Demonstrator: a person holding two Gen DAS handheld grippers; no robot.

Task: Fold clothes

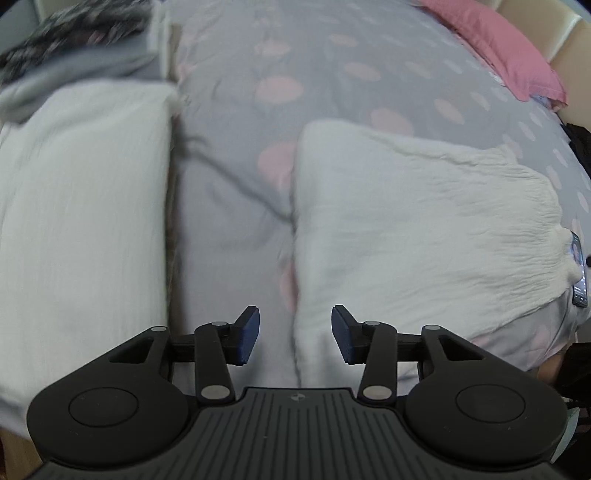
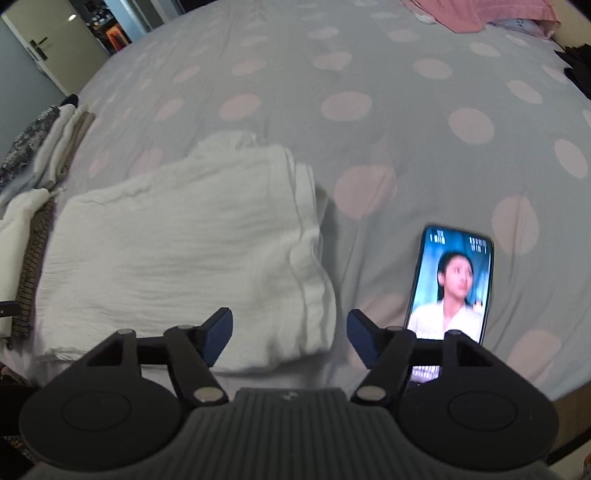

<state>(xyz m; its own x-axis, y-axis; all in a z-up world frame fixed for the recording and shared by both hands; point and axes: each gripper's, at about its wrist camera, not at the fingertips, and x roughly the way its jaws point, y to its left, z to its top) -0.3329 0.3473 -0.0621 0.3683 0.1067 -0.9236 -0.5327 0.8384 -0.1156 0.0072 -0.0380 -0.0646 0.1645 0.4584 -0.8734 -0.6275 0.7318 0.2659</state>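
In the left wrist view, far to the left of the left tool [image 1: 295, 334] lies a stack of folded clothes [image 1: 81, 206] with a broad white piece on top, and beyond it, at the far left corner, a grey garment [image 1: 85, 70] under a dark patterned one [image 1: 74, 26]. The left tool hangs above the bed [image 1: 229, 221], its blue-padded jaws spread wide with nothing between them, over a strip of grey sheet printed with pink dots. Just ahead and to the right of this tool sits the folded white crinkled garment [image 1: 417, 229], its near left edge running close to the right jaw; whether the jaw touches the cloth cannot be told. Far ahead to the right a pink pillow [image 1: 495, 44] lies at the head of the bed, and at the right edge a phone [image 1: 579, 273] peeks out beside the white garment. In the right wrist view, the stack of folded clothes [image 2: 40, 177] is well off to the left, with a striped brown piece at its side. The folded white crinkled garment [image 2: 184, 251] lies ahead and left of the right tool [image 2: 290, 338], its near right corner reaching between the widely parted jaws, which grip nothing. Just right of the right jaw, partly behind its linkage, the phone [image 2: 454, 280] lies flat on the sheet with its screen lit. The view is somewhat blurred.
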